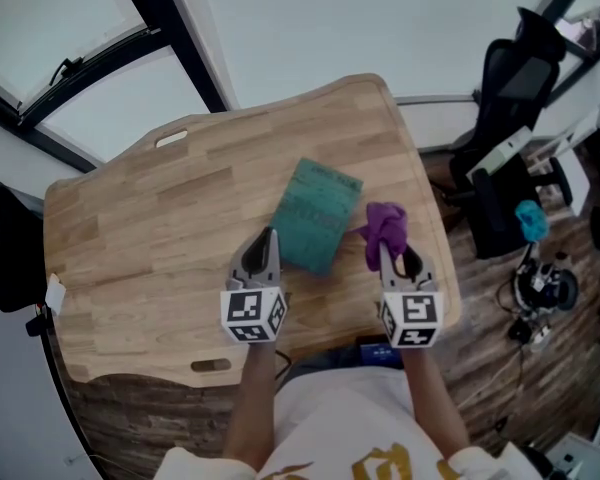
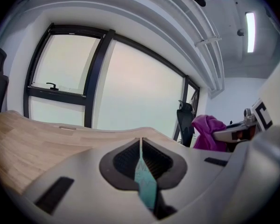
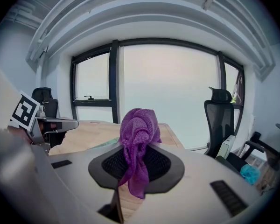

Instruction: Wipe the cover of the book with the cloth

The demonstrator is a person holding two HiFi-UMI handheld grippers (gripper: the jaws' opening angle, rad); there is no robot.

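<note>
A teal book (image 1: 318,215) lies flat near the middle of the wooden table (image 1: 150,238). My left gripper (image 1: 268,240) hovers at the book's near left corner with its jaws shut and nothing held. In the left gripper view only a teal sliver of the book (image 2: 147,188) shows through the slit under the shut left gripper (image 2: 141,143). My right gripper (image 1: 392,256) is just right of the book, shut on a bunched purple cloth (image 1: 385,226). In the right gripper view the cloth (image 3: 139,125) stands up from the right gripper (image 3: 135,149) and hangs down between its fingers.
The table's right edge (image 1: 435,208) lies close to the right gripper. Beyond it stand a black office chair (image 1: 510,98) and cables and gear on the wooden floor (image 1: 540,288). Large windows (image 3: 168,92) run behind the table's far side.
</note>
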